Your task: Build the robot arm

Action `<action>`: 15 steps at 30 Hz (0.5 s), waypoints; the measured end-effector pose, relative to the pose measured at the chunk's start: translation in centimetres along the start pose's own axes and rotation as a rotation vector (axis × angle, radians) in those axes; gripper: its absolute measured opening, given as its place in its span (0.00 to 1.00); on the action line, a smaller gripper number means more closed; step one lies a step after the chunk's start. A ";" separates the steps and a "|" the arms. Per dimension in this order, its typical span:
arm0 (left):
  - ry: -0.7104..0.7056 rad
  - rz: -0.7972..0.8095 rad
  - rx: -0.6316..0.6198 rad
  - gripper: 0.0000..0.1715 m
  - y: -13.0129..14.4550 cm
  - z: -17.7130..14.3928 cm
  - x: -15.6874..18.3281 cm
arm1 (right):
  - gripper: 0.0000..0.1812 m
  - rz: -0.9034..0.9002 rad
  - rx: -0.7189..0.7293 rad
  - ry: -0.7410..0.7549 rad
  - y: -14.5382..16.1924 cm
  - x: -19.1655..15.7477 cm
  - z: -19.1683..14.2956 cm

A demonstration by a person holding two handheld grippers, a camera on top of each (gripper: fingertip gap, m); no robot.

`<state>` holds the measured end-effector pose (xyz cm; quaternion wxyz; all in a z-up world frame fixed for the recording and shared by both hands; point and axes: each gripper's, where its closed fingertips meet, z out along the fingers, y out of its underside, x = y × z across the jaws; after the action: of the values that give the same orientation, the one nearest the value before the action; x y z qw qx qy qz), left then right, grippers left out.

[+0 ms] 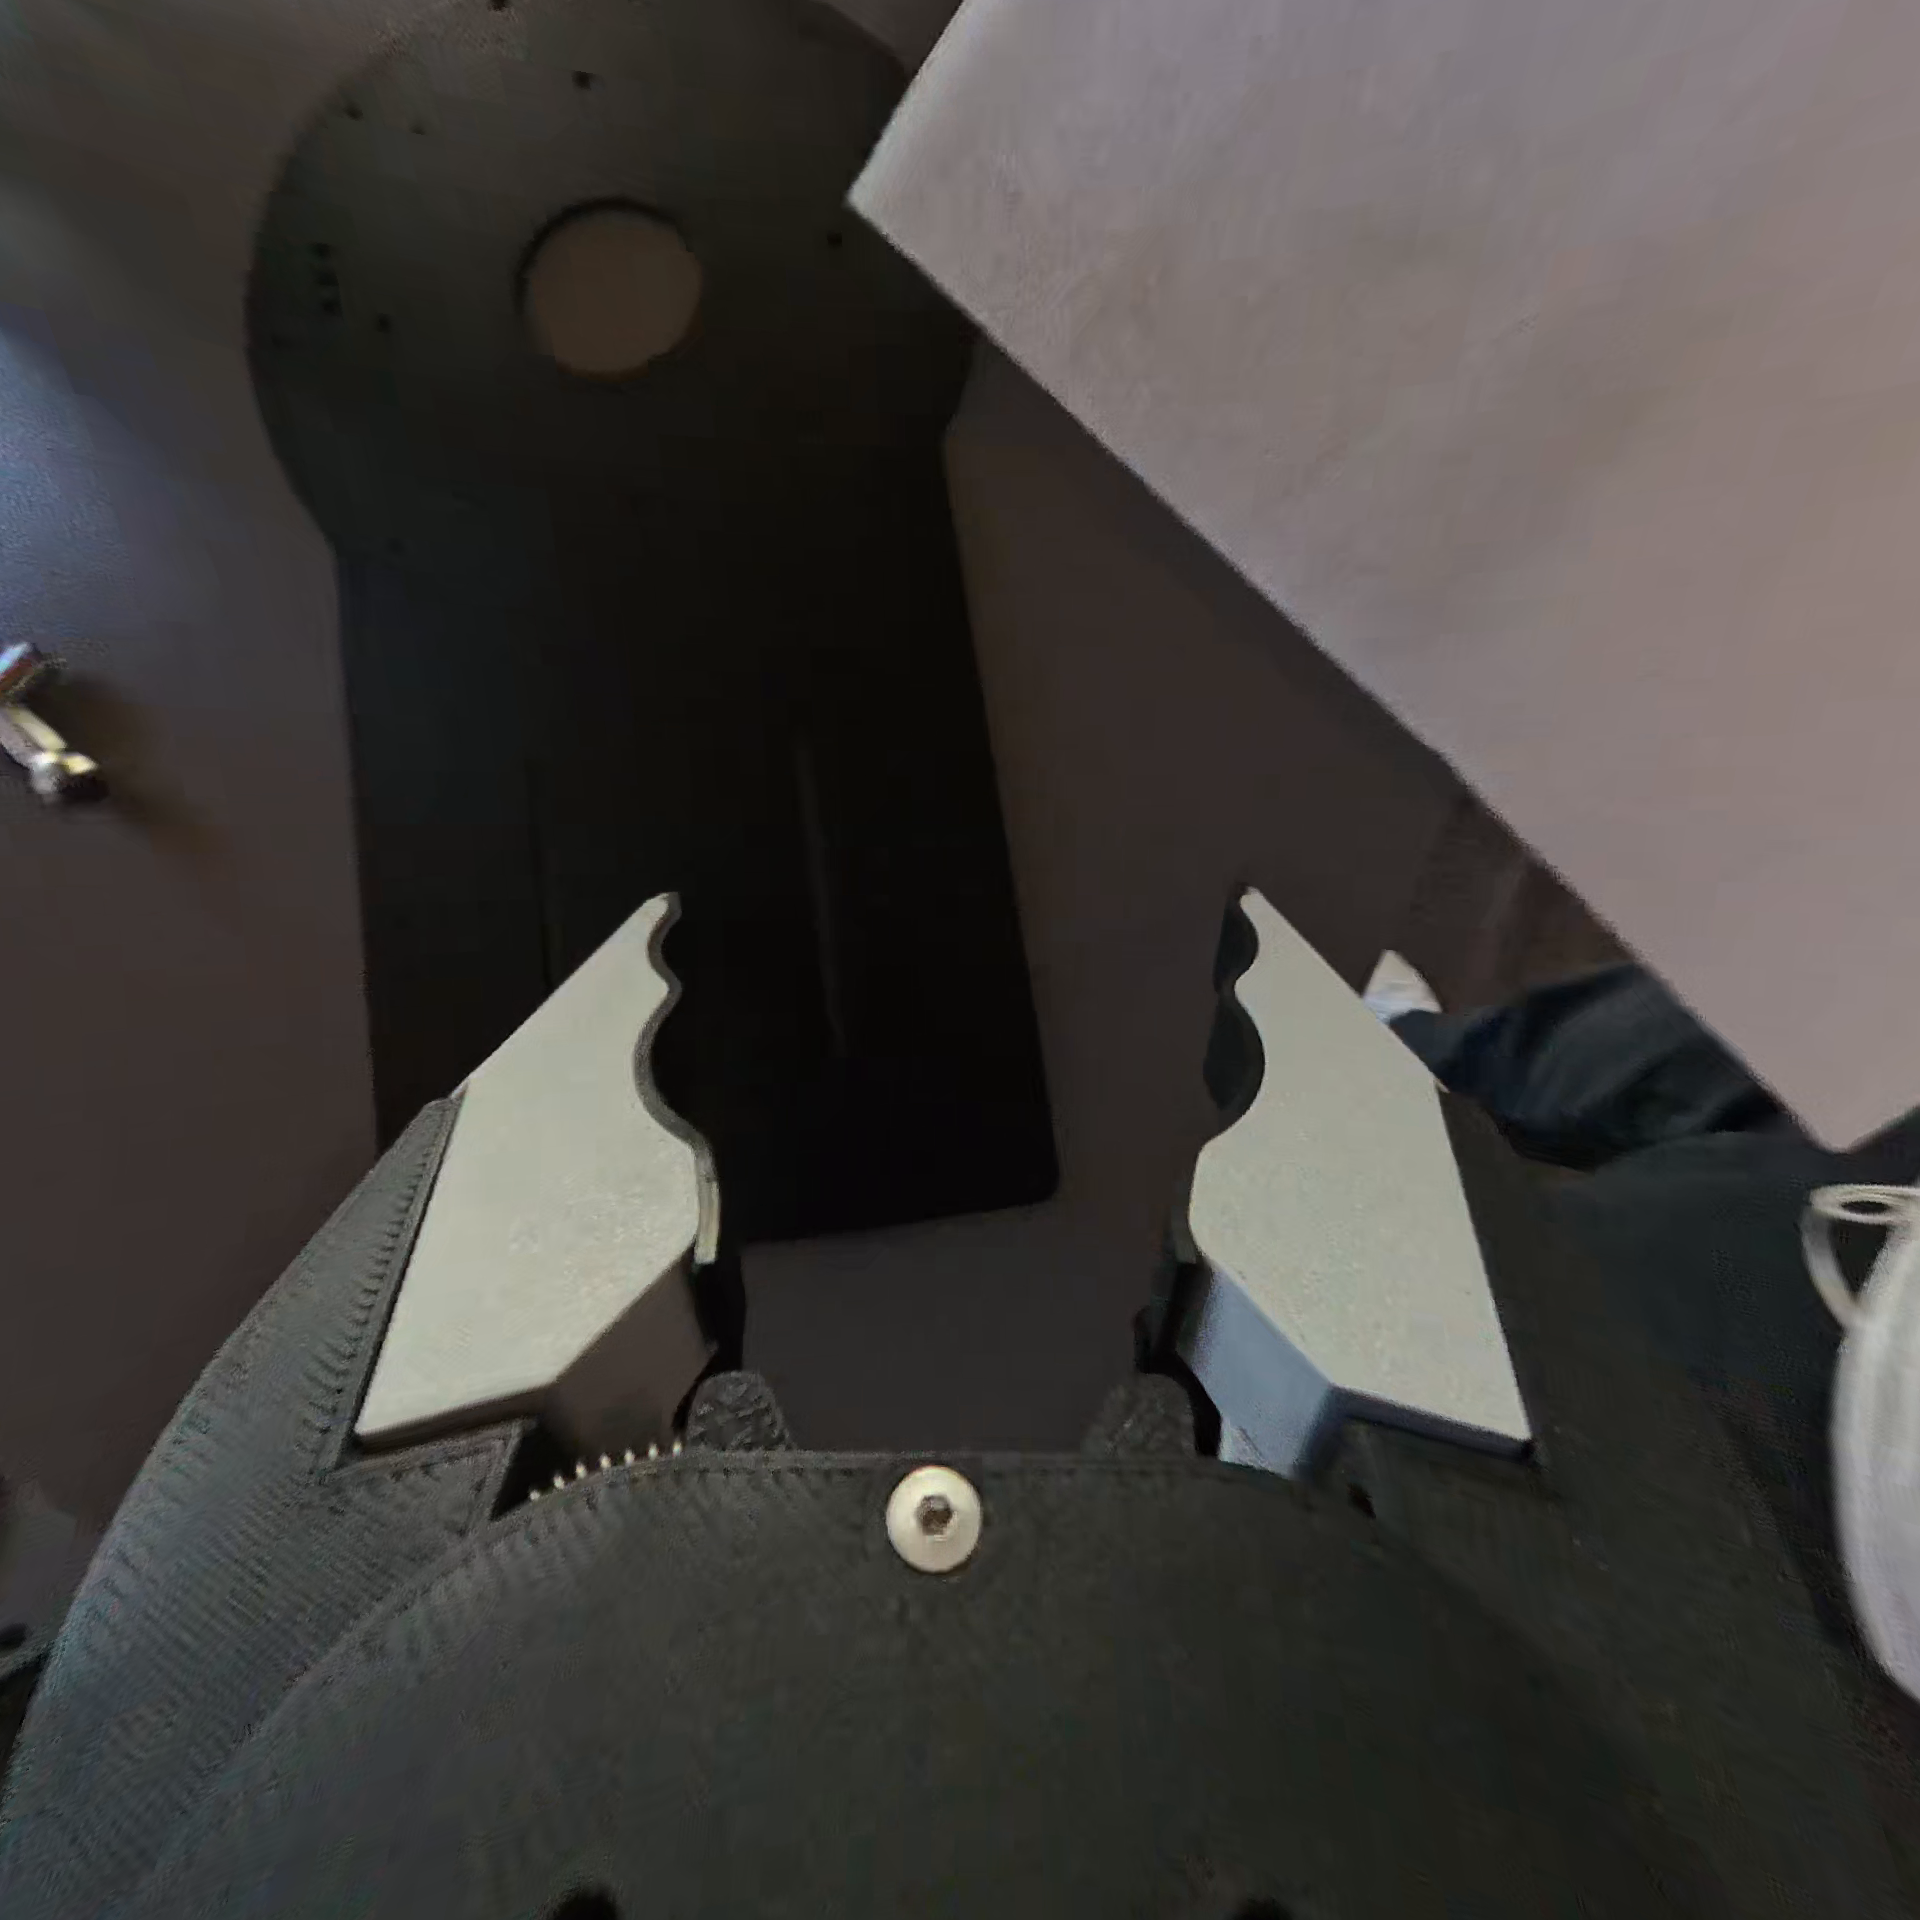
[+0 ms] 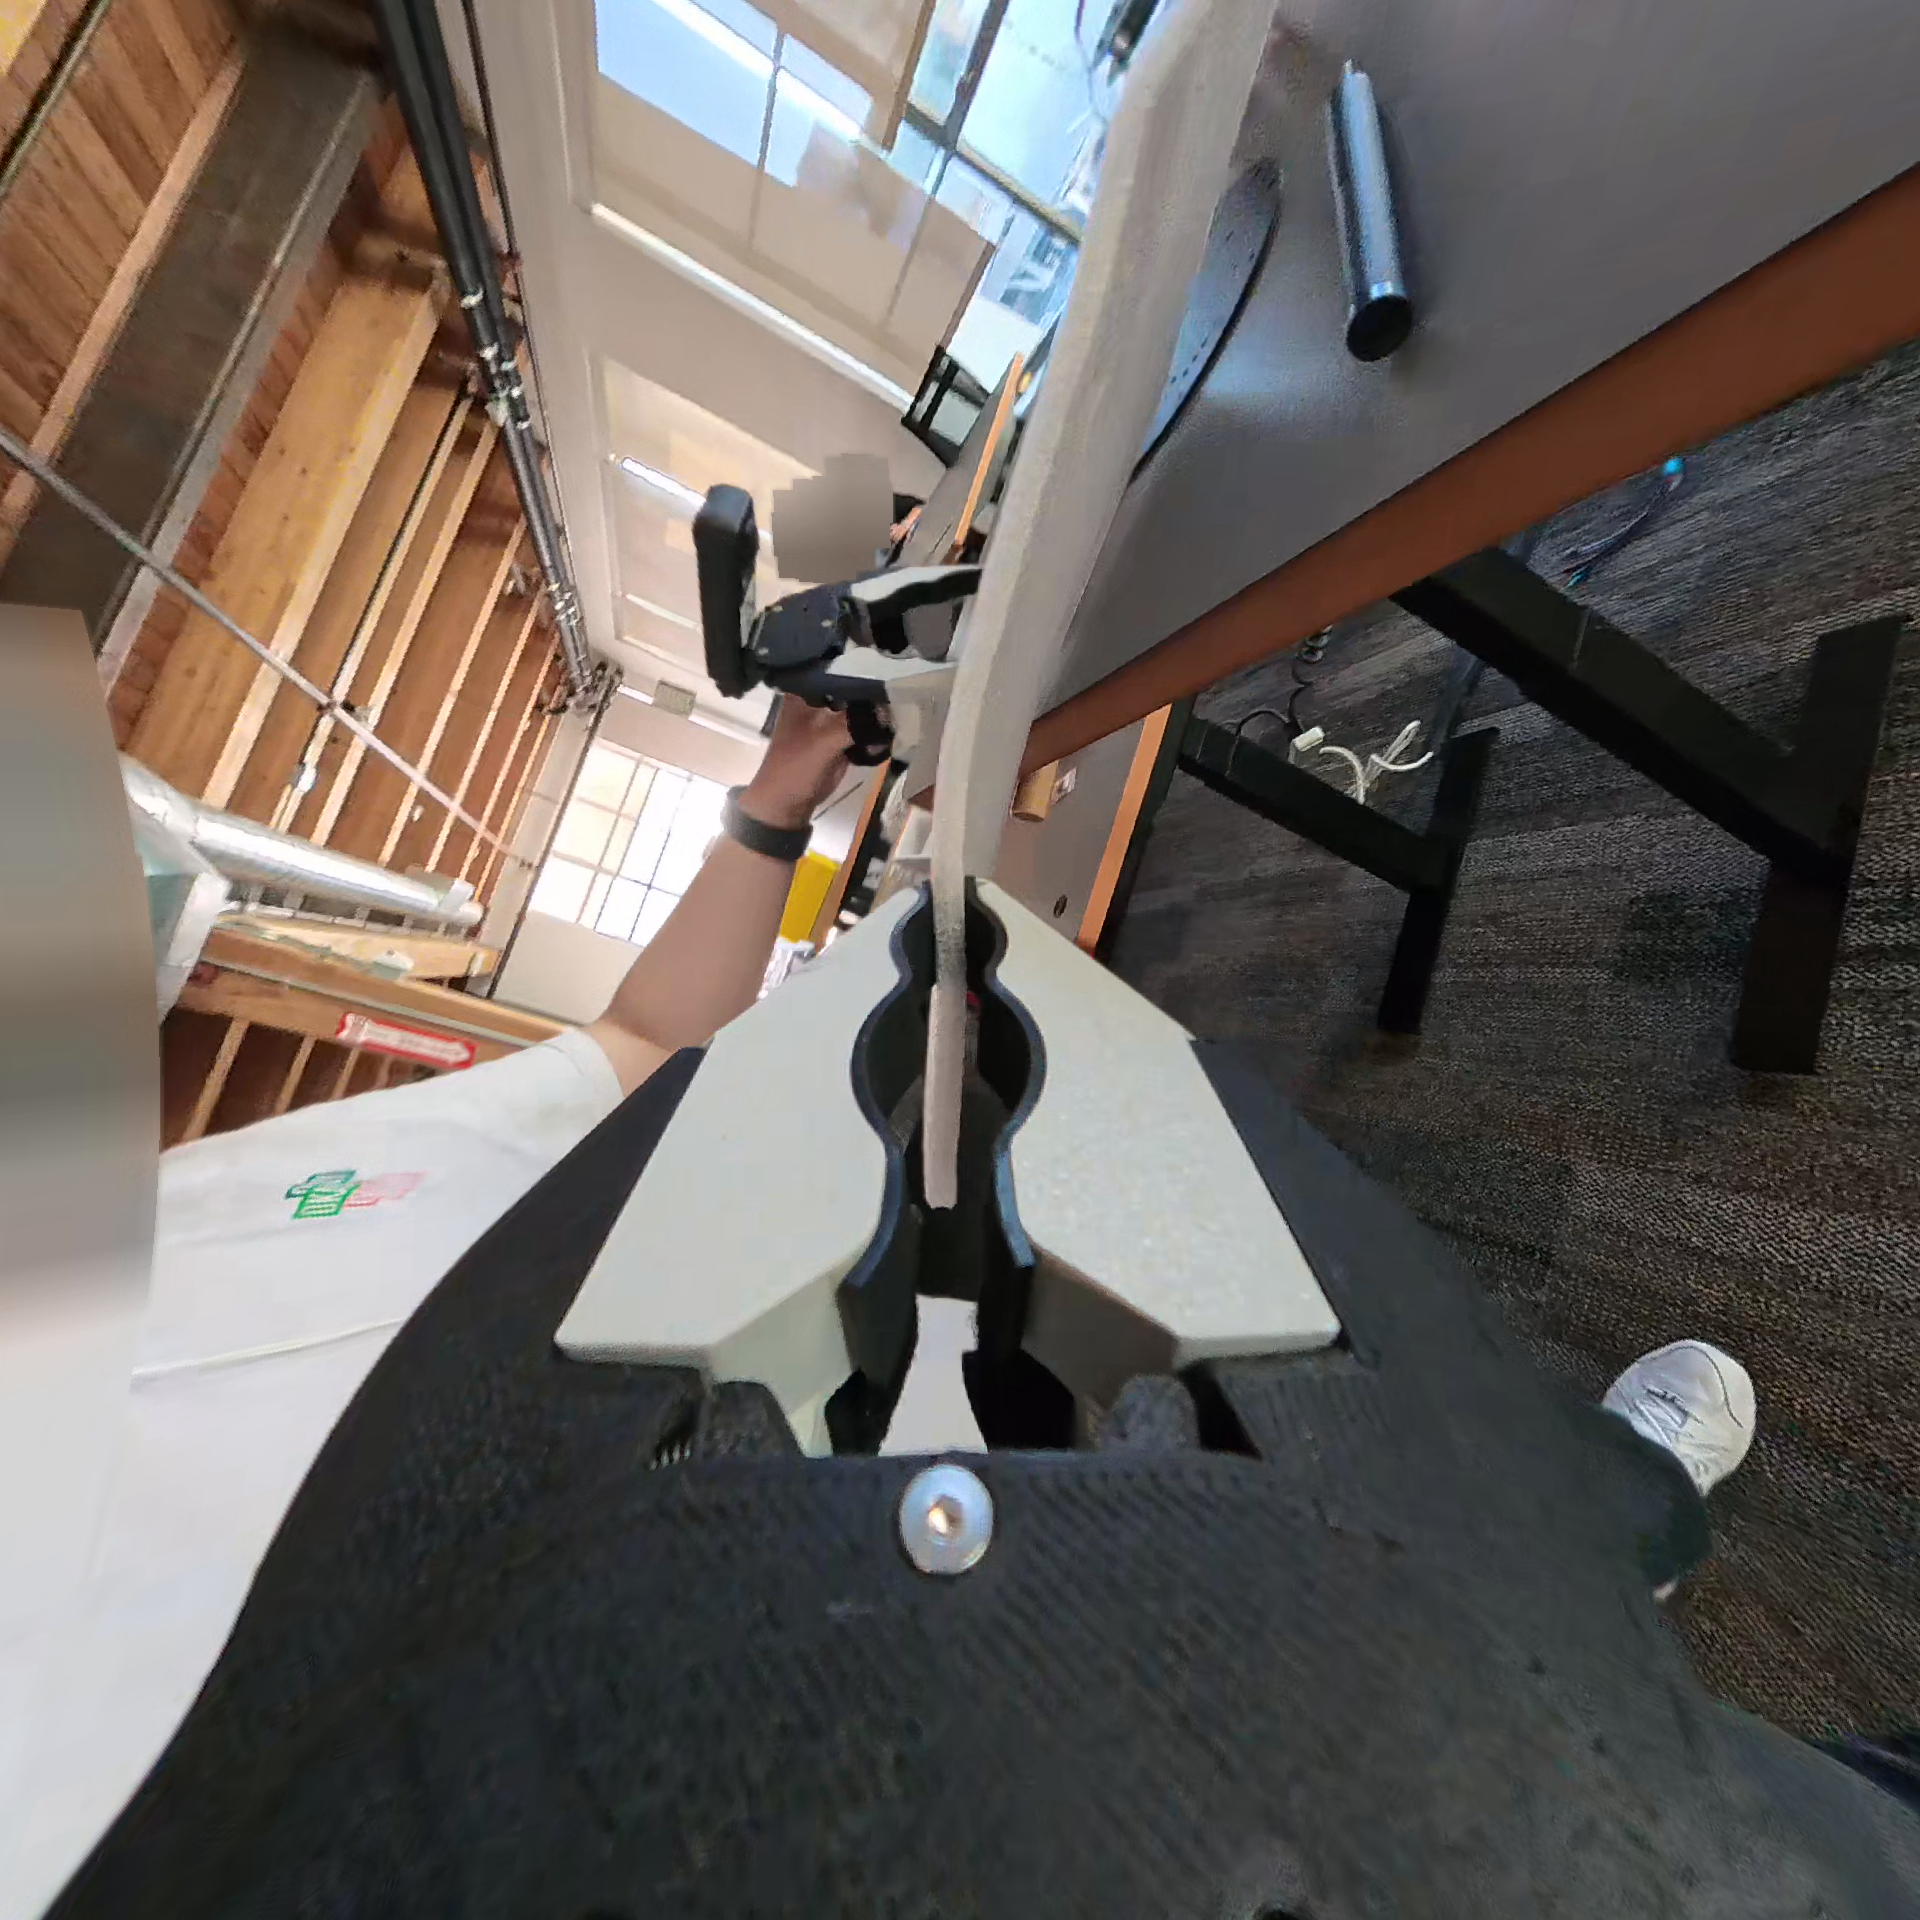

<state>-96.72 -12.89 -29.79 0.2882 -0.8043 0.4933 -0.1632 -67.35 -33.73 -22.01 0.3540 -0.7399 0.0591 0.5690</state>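
Note:
My right gripper (image 2: pixel 948 894) is shut on the near edge of a thin, light grey sheet (image 2: pixel 1060 416), seen edge-on; the sheet curves away over a grey table (image 2: pixel 1558 343). In the left wrist view the same sheet (image 1: pixel 1455 416) fills the upper right. My left gripper (image 1: pixel 956 904) is open and empty, above a flat black plate (image 1: pixel 644 623) with a round hole that lies on the dark table top. The right wrist view shows the left gripper (image 2: pixel 935 634) farther off, held by a hand, its open fingers right beside the sheet.
A metal cylinder (image 2: pixel 1366 208) lies on the table beside the black plate (image 2: pixel 1216 312). A small shiny metal part (image 1: pixel 36 717) lies at the left. The table's wooden edge (image 2: pixel 1455 457), black legs (image 2: pixel 1621 686), carpet and a white shoe (image 2: pixel 1683 1403) are at the right.

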 end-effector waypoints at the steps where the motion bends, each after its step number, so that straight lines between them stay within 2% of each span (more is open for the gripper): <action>1: -0.061 0.018 0.006 0.62 0.4 0.2 -0.1 | 0.01 0.003 -0.022 -0.018 -0.1 0.3 -0.4; 4: -0.132 -0.016 0.057 0.63 0.2 0.4 -0.2 | 0.01 0.024 -0.105 -0.055 -0.2 1.2 -1.6; 6: -0.097 -0.078 0.028 0.65 0.8 0.4 0.3 | 0.01 0.031 -0.154 -0.053 -0.4 2.0 -2.2; 10: -0.109 -0.113 0.065 0.66 1.4 0.1 1.3 | 0.01 0.043 -0.233 -0.074 -0.7 2.8 -2.6; 15: -0.111 -0.111 0.100 0.58 1.3 -0.1 2.7 | 0.01 0.079 -0.276 -0.104 -0.9 3.7 -2.3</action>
<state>-96.37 -15.76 -30.59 0.3452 -0.8229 0.4226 -0.1586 -63.75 -33.22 -24.62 0.2286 -0.7483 -0.0091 0.6226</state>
